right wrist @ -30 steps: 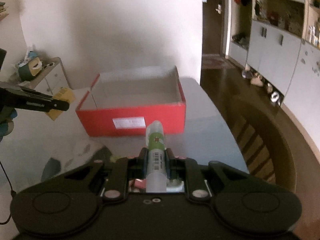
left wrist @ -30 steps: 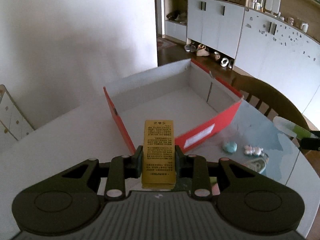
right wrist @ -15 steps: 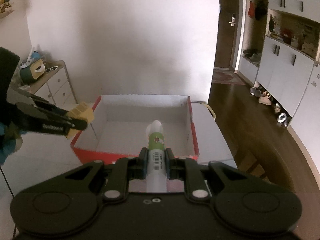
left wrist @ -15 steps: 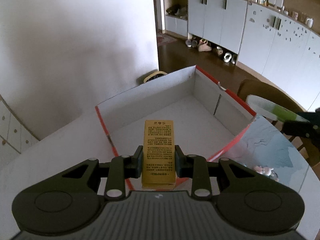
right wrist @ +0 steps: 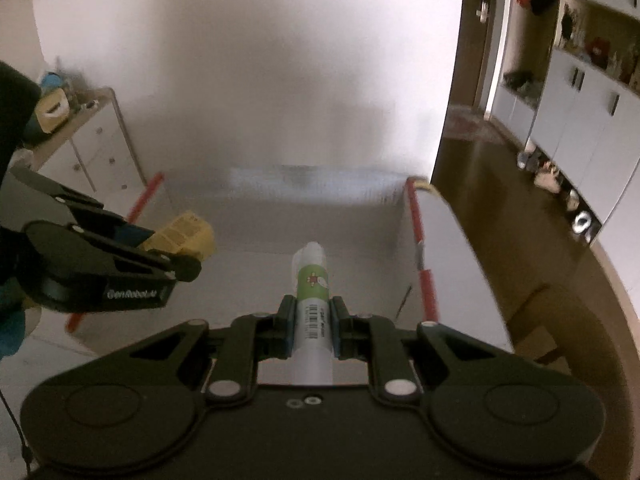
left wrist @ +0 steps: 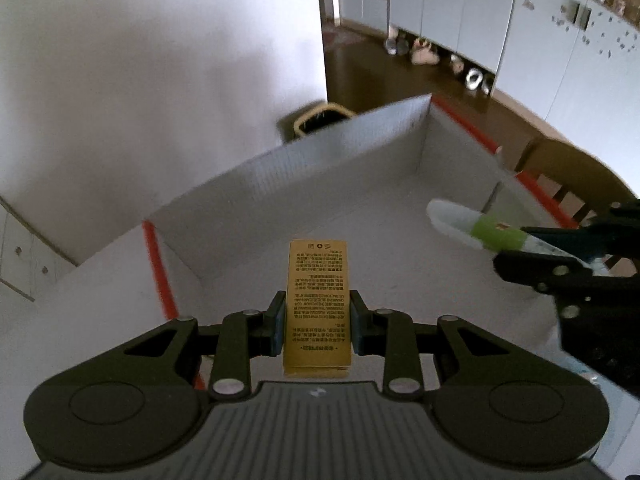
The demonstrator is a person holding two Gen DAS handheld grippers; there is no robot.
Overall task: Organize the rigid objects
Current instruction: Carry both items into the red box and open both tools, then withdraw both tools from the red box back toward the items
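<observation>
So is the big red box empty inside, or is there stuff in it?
Empty, as far as shows: the red box has only bare grey floor. The yellow carton and the white tube hang above it, still gripped.

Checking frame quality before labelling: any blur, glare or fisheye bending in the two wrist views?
Left wrist view: the yellow box and its print are sharp; the floor and cabinets behind are smeared, edges bow outward, lighting is dim. Right wrist view: the far wall of the red box is blurred, the door frame curves strongly, the tube in the right claw stays crisp. No hard glare in either view.
</observation>
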